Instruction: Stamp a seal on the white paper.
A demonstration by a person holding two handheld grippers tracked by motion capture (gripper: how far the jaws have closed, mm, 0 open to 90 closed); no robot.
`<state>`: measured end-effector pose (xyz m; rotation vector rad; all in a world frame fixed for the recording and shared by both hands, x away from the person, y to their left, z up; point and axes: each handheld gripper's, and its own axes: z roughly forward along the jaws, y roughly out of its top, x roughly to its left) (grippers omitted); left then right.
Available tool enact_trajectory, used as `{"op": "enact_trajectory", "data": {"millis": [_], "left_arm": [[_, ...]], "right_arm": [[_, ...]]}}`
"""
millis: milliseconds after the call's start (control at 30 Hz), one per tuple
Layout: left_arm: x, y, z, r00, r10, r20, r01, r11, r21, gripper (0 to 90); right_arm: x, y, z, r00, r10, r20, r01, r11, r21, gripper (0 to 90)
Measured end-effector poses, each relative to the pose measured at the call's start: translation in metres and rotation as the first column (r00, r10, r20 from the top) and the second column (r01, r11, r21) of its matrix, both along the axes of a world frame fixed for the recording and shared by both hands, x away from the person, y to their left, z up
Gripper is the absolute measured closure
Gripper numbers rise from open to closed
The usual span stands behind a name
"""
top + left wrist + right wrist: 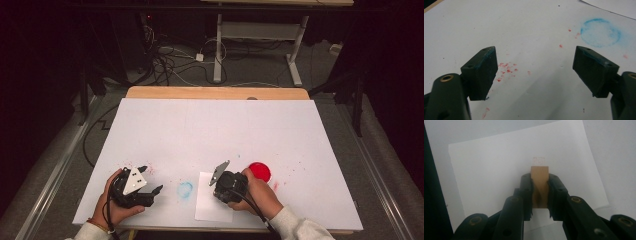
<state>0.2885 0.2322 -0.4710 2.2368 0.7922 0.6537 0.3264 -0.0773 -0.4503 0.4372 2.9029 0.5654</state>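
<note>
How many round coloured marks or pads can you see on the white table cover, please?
2: a red disc just past the right tool, and a faint blue ring stain between the two hands. The hands may hide more.

Table surface (215, 125): we find its far half bare, open to passage. Near edge, we list as obstacles: paper sheet (210, 200) at centre, red disc (260, 171) just right of it, left gripper (150, 181) and right gripper (220, 192) either side.
</note>
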Motion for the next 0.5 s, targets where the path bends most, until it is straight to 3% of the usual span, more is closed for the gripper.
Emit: {"op": "enact_trajectory", "data": {"millis": [233,300,500], "left_arm": [[0.0,0.0,0.0,1.0,0.001,0.002,-0.001,1.0,-0.001,19.6],[0.0,0.001,0.0,1.0,0.0,0.003,0.0,1.0,0.001,19.6],[0.0,0.003,0.001,0.9998,0.002,0.018,-0.002,1.0,-0.002,19.5]], "right_arm": [[0.001,-0.001,0.0,1.0,0.003,0.0,-0.003,1.0,0.011,76.0],[0.003,-0.003,0.001,0.9998,0.001,-0.019,-0.001,1.0,0.024,75.9],[0.003,-0.014,0.021,0.9999,-0.011,-0.005,0.011,0.993,0.116,75.8]]}}
